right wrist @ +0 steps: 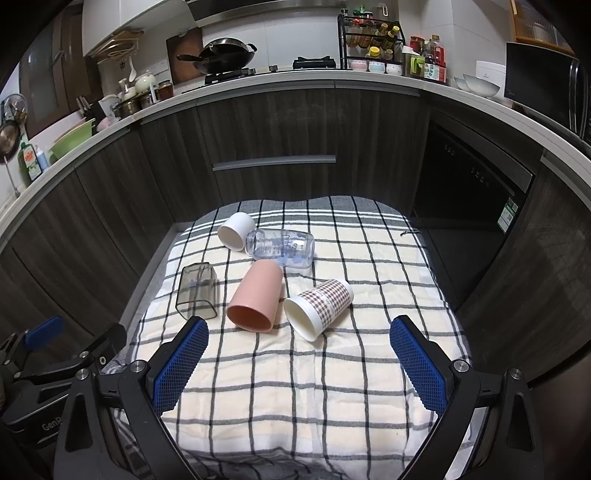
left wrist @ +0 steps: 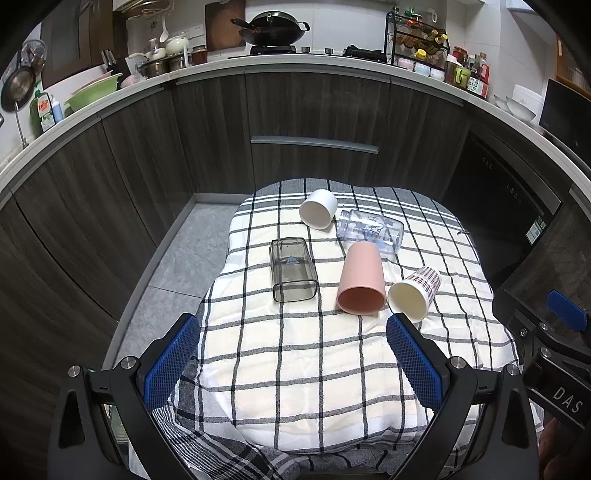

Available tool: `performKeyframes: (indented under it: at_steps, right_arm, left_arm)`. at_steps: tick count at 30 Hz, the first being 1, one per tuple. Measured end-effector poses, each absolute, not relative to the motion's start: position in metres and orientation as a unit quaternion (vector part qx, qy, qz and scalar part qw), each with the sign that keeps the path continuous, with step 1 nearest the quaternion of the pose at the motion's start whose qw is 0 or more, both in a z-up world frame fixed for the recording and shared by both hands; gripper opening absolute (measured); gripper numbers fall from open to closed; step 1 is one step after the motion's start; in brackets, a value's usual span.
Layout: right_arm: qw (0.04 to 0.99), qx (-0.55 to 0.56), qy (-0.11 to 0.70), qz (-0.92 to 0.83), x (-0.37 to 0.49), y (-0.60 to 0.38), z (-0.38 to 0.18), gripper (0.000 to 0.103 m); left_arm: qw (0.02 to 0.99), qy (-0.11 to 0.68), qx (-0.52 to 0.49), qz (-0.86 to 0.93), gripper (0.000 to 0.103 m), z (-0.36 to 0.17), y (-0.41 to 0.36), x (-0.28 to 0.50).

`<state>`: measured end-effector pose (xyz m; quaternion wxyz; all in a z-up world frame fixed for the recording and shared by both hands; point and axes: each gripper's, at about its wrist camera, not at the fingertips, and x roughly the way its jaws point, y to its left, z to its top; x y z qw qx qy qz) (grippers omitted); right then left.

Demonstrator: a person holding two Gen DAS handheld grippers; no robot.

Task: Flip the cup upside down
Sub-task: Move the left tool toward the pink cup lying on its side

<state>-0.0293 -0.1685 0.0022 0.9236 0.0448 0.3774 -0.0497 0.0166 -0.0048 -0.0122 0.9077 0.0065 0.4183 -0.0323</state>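
Note:
Several cups lie on their sides on a checked cloth (left wrist: 295, 369) (right wrist: 295, 387): a pink cup (left wrist: 360, 278) (right wrist: 255, 295), a plaid paper cup (left wrist: 415, 291) (right wrist: 319, 306), a white cup (left wrist: 318, 208) (right wrist: 236, 230), a smoky square cup (left wrist: 293, 269) (right wrist: 197, 291) and a clear bottle (left wrist: 371, 230) (right wrist: 282, 247). My left gripper (left wrist: 293, 328) is open and empty, above the cloth short of the cups. My right gripper (right wrist: 299, 332) is open and empty, in front of the pink and plaid cups.
Dark wood cabinets (left wrist: 314, 110) with a white counter curve behind the table. A wok (left wrist: 273, 27), pots, a spice rack (left wrist: 417, 40) and bowls stand on the counter. Grey floor (left wrist: 177, 266) lies left of the table. The right gripper's body (left wrist: 554, 354) shows at the left view's right edge.

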Motion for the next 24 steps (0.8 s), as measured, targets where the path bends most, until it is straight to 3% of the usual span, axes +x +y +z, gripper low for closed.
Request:
performKeyframes:
  at_steps: [24]
  right_arm:
    - [0.922, 0.054, 0.378, -0.067, -0.023, -0.184, -0.003, 0.099]
  left_arm:
    - [0.905, 0.423, 0.019, -0.049, 0.103, -0.022, -0.022, 0.032]
